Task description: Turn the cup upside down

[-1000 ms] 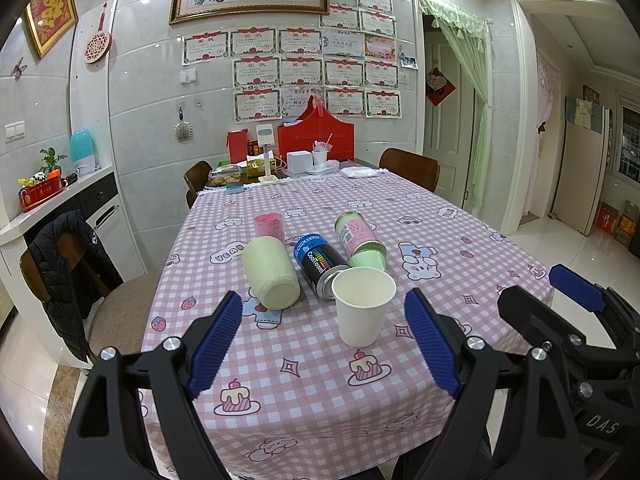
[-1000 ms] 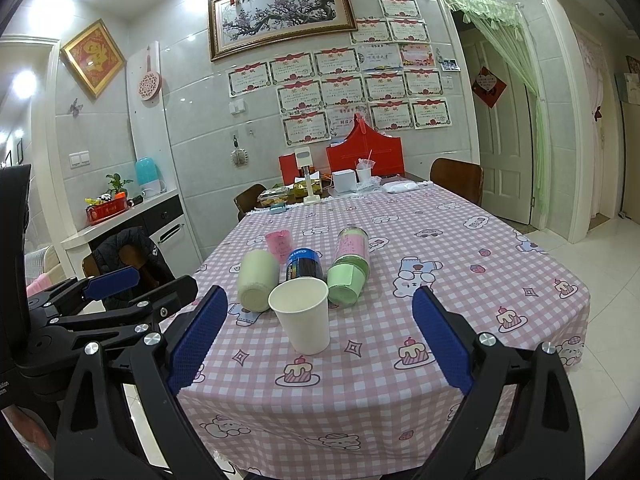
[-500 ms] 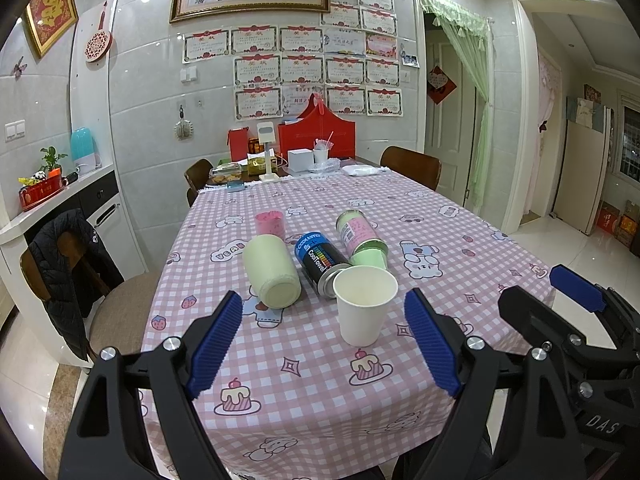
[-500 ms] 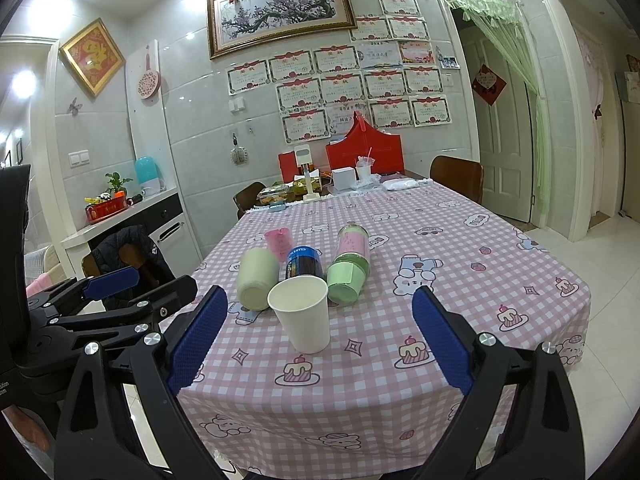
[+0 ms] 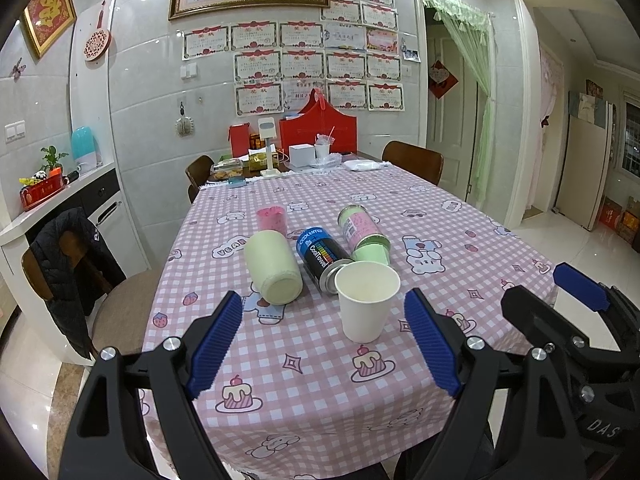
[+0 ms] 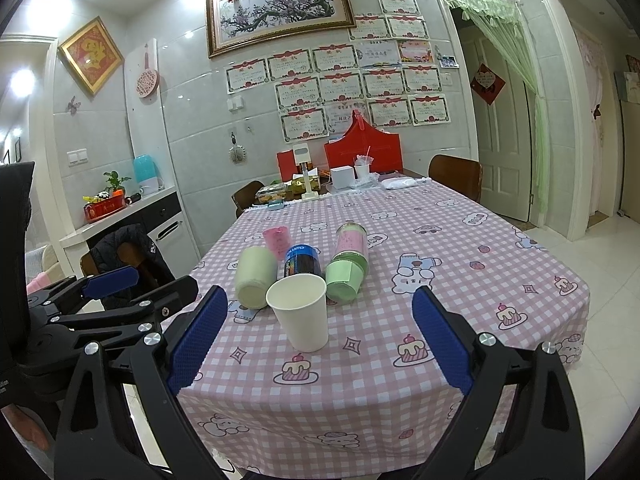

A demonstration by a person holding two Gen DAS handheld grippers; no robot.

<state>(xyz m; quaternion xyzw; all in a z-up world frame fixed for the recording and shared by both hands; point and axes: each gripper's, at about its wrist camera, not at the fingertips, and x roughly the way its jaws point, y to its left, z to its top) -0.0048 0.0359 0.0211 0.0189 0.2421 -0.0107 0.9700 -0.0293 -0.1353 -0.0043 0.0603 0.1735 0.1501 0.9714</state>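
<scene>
We read "Cooltowel" in white on the dark blue can (image 5: pixel 321 255), lying on its side just behind the white paper cup (image 5: pixel 366 300). On the right gripper's black body, seen at the edge of the left view, we make out "DAS". The label on the green-capped pink bottle (image 5: pixel 363 233) is too small to read. The cup stands upright, mouth up, near the front edge of the pink checked tablecloth (image 5: pixel 320 380). Crowding its far side lie a pale green jar (image 5: pixel 273 266), the can and the bottle, with a pink cup (image 5: pixel 271 219) standing behind them. Our left gripper (image 5: pixel 324 344) is spread wide and holds nothing, the cup just ahead between its blue pads. Our right gripper (image 6: pixel 320 340) also gapes wide, empty.
</scene>
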